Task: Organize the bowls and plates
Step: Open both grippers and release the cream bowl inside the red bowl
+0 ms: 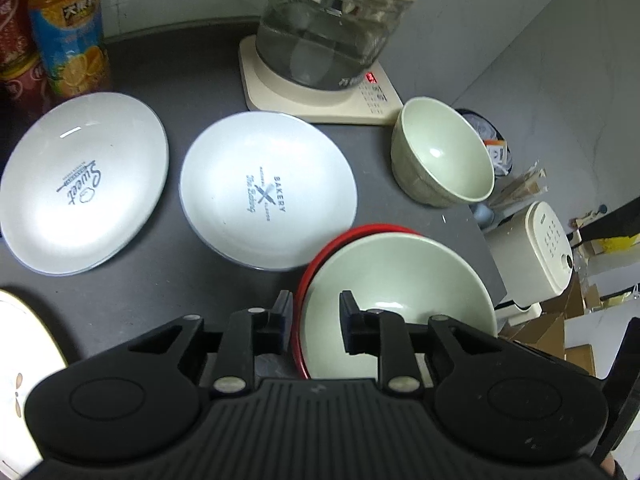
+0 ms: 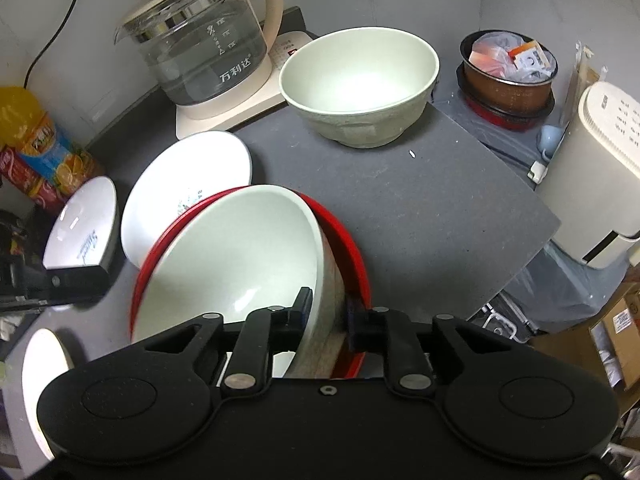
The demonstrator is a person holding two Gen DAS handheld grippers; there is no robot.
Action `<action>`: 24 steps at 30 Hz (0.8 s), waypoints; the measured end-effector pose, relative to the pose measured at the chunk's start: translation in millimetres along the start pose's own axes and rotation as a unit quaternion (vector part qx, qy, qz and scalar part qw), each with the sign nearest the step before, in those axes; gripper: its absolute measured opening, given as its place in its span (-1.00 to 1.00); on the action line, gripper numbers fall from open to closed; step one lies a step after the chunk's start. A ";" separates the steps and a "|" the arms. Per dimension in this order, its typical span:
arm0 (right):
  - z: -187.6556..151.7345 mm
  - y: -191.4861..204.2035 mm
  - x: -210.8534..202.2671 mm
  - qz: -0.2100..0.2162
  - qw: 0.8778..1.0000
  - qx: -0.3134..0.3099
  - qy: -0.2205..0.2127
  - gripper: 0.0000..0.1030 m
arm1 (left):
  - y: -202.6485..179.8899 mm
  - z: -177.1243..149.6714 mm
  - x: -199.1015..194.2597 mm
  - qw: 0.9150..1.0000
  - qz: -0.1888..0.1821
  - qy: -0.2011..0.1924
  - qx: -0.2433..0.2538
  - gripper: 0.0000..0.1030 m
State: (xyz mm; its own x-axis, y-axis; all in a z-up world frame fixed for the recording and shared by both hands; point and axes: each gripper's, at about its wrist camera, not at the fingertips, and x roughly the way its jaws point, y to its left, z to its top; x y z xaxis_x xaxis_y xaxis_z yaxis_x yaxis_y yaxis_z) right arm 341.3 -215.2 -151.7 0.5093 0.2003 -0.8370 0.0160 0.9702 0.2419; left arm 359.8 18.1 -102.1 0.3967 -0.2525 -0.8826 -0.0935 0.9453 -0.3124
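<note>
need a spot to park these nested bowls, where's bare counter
Bare grey counter lies in front of the lone green bowl, out to the table's right edge. It is crowded on the left: BAKERY plate and Sweet plate side by side, bottles behind, kettle at the back.

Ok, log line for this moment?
left gripper: shut on red bowl rim | right gripper: shut on green bowl, nested inside
</note>
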 end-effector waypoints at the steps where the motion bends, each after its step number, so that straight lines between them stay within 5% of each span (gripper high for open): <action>1: 1.1 -1.2 -3.2 0.010 1.000 0.004 -0.001 -0.43 | 0.4 -0.2 -1.0 1.000 0.002 -0.001 -0.001 -0.52; 8: -0.5 -1.7 -21.9 0.027 0.999 0.004 -0.018 -0.19 | -1.3 -3.2 -4.4 1.000 0.009 -0.004 0.006 -0.25; 24: 34.3 -55.1 -38.9 0.039 0.996 0.041 -0.070 -0.14 | -49.6 17.2 13.7 0.999 0.002 -0.014 0.044 0.00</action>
State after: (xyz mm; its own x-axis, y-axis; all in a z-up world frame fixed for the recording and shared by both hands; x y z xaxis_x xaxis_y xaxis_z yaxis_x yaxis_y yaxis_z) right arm 350.0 -281.1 -115.7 0.6259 0.2481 -0.7394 0.0386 0.9371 0.3471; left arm 385.5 -28.7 -92.6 0.4220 -0.2439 -0.8732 -0.0154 0.9611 -0.2759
